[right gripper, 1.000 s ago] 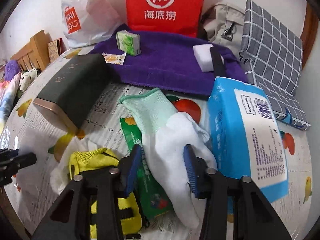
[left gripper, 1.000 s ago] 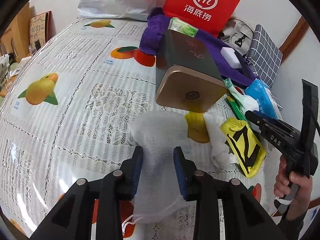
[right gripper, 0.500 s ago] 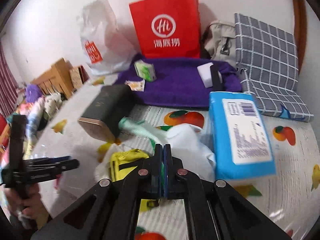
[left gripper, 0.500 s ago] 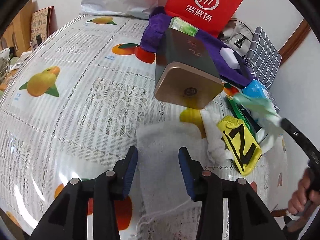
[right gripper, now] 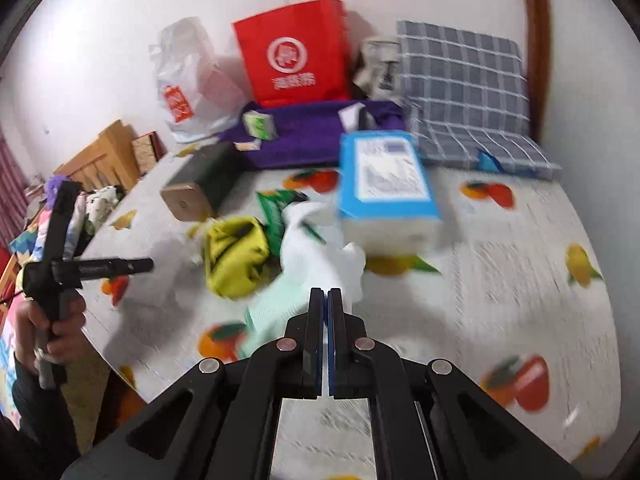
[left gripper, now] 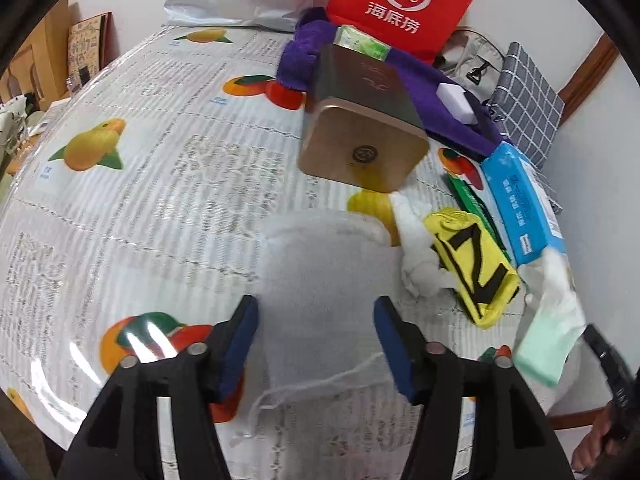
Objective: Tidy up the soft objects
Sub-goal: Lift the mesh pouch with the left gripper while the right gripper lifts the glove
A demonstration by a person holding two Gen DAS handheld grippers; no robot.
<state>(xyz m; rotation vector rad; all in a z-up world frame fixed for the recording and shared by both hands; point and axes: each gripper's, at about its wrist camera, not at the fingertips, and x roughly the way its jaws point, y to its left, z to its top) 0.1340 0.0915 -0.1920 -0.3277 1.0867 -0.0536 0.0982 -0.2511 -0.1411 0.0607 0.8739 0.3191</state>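
- Plainly, right claw (right gripper: 324,304) is clamped on the limp white-and-mint knit glove (right gripper: 316,256); it sags, so pinch mid-body
- Left claw (left gripper: 314,340), jaws just widened, straddles the floppy white mesh pouch (left gripper: 320,264)

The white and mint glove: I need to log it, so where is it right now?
The glove hangs from the shut right gripper at the centre of the right wrist view, lifted just in front of the blue tissue pack and right of the yellow mesh bag.
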